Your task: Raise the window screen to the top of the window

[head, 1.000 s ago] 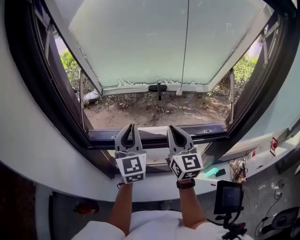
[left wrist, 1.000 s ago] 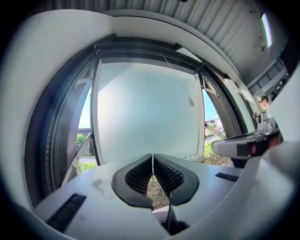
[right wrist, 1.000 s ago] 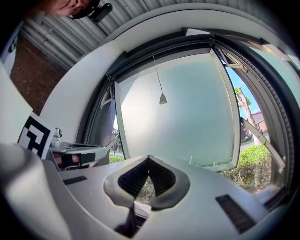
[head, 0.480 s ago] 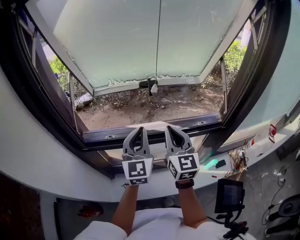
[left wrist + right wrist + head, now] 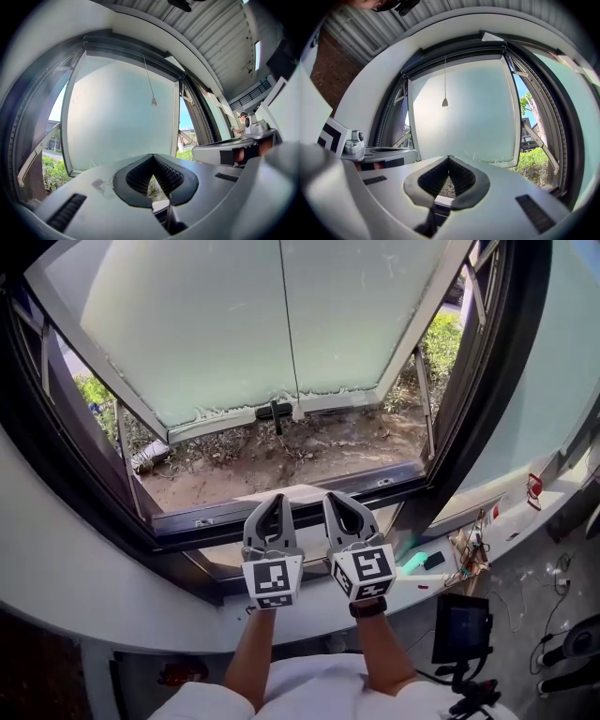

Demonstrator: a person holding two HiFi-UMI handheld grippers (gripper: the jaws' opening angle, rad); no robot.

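Note:
The window stands swung outward, its frosted pane (image 5: 253,324) filling the top of the head view. A thin pull cord (image 5: 289,334) hangs down the pane's middle and ends in a small bell-shaped knob (image 5: 153,101) (image 5: 445,102). I cannot make out any screen mesh. My left gripper (image 5: 277,498) (image 5: 152,156) and right gripper (image 5: 333,496) (image 5: 449,158) are side by side just in front of the dark lower frame rail (image 5: 216,521). Both point at the window, well below the knob. Each has its jaws shut with nothing between them.
A black handle (image 5: 274,412) sits on the pane's lower edge, with dirt ground (image 5: 281,460) and bushes (image 5: 94,390) outside. The white sill ledge (image 5: 84,596) curves below. To the right are a desk with a green item (image 5: 413,562), wires (image 5: 466,549) and a small screen on a stand (image 5: 460,627).
My left gripper has shifted right, closer to the right gripper, and its narrow jaw gap has shut. The window has slid left in the head view.

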